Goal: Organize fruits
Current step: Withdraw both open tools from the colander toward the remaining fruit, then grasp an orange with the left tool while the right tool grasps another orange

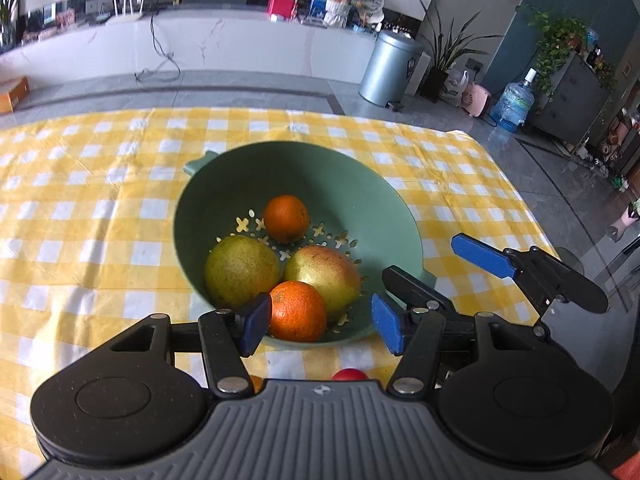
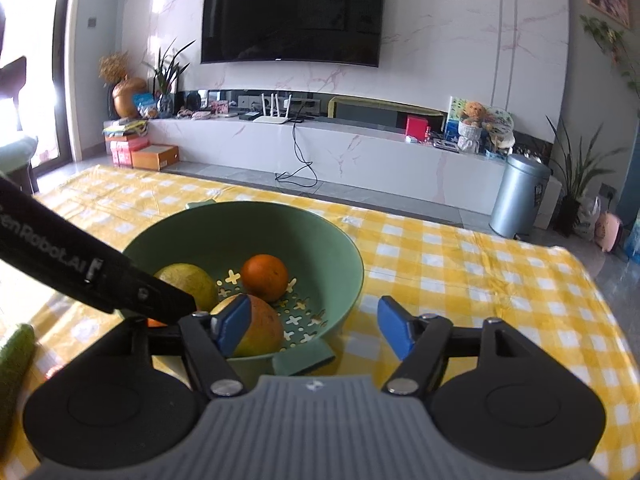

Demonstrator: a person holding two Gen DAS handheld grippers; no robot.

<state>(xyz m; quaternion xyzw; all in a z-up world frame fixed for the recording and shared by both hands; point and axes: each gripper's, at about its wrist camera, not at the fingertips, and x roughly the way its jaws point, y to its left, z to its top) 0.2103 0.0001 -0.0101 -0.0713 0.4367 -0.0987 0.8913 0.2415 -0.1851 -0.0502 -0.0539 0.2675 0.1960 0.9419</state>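
A green colander bowl [image 1: 360, 200] sits on the yellow checked tablecloth [image 1: 100, 220]. It holds two oranges [image 1: 286, 218] [image 1: 298, 310] and two yellow-green pears [image 1: 240, 266] [image 1: 328, 274]. My left gripper [image 1: 322, 326] is open and empty, its pads on either side of the near orange, above the bowl's near rim. My right gripper [image 2: 316, 326] is open and empty at the bowl's near right rim [image 2: 352, 264]. It also shows in the left wrist view [image 1: 436, 276], at the bowl's right. The far orange [image 2: 265, 278] and both pears [image 2: 188, 284] [image 2: 262, 330] show in the right wrist view.
A red fruit [image 1: 349, 375] peeks out just under my left gripper, with an orange sliver [image 1: 256, 382] beside it. A green cucumber-like thing [image 2: 14, 364] lies at the left edge. The table's far edge [image 1: 320, 112] borders the floor; a bin [image 1: 390, 68] stands beyond.
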